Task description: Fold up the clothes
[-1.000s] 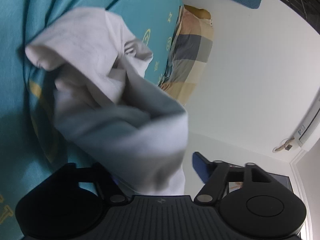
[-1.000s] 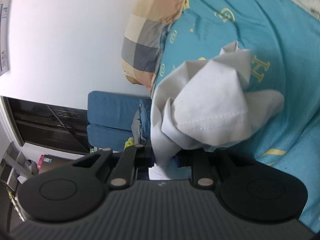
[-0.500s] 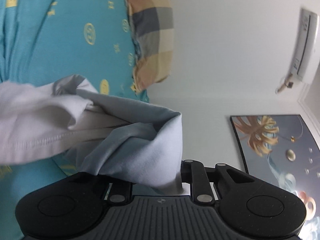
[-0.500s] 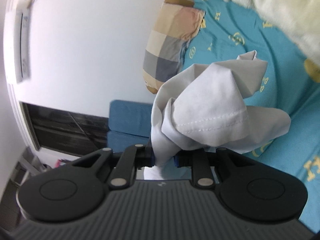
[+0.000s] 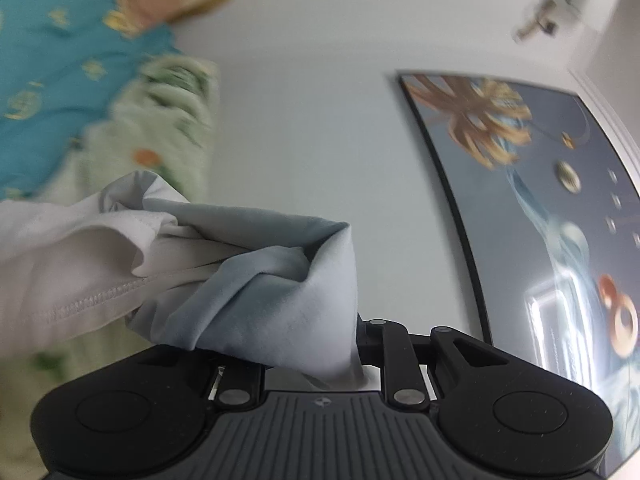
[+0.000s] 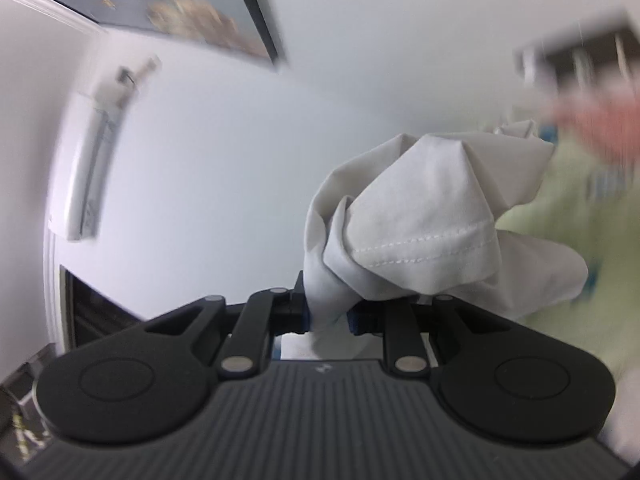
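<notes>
Garment (image 5: 248, 292), pale grey-white, bunched between both my tongs, held up in front of white wall (image 5: 300, 120). Left gripper (image 5: 320, 364): jaws just closed, now clamped on fabric fold; cloth trails off to its left, stitched hem showing. Right gripper (image 6: 328, 316): I see jaws pinched tight on twisted wad of same garment (image 6: 420, 216), seam facing camera, bulk billowing ahead and right of fingers. Framed picture (image 5: 540, 208) right of left tongs. Teal bedsheet (image 5: 48, 80) and green blanket (image 5: 160, 128) far left, blurred.
</notes>
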Available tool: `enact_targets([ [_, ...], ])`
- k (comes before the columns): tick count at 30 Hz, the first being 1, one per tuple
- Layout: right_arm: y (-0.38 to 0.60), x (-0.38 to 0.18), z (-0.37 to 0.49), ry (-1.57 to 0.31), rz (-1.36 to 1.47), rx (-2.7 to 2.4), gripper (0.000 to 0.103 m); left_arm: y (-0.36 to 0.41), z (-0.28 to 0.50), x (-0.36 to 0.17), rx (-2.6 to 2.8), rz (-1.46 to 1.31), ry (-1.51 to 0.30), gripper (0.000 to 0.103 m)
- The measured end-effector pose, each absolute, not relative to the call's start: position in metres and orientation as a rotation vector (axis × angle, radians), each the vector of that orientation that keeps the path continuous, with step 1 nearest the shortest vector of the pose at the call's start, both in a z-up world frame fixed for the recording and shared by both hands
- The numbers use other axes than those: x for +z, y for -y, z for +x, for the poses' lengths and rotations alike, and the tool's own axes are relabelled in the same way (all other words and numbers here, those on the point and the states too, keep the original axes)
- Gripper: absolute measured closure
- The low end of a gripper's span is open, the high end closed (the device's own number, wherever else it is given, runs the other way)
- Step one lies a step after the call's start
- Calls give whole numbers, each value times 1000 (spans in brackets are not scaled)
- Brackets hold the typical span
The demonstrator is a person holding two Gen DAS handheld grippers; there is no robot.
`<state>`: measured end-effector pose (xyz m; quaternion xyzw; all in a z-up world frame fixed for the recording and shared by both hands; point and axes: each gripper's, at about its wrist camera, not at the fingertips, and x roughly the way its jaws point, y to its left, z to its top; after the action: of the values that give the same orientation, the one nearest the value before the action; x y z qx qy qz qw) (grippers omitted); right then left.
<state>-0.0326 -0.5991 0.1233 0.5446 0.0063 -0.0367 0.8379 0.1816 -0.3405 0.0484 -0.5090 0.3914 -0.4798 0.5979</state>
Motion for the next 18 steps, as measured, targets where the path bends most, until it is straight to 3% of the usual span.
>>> enact_targets([
  [6, 663, 69, -66, -51, 1091, -230, 82, 457, 164, -2, -1207, -1028, -943, 81],
  [13, 673, -28, -82, -339, 1203, -346, 83, 466, 138, -96, -1156, -812, -1118, 80],
  [18, 675, -39, -89, -363, 1293, -341, 77, 468, 119, -90, -1123, -655, -1124, 74],
])
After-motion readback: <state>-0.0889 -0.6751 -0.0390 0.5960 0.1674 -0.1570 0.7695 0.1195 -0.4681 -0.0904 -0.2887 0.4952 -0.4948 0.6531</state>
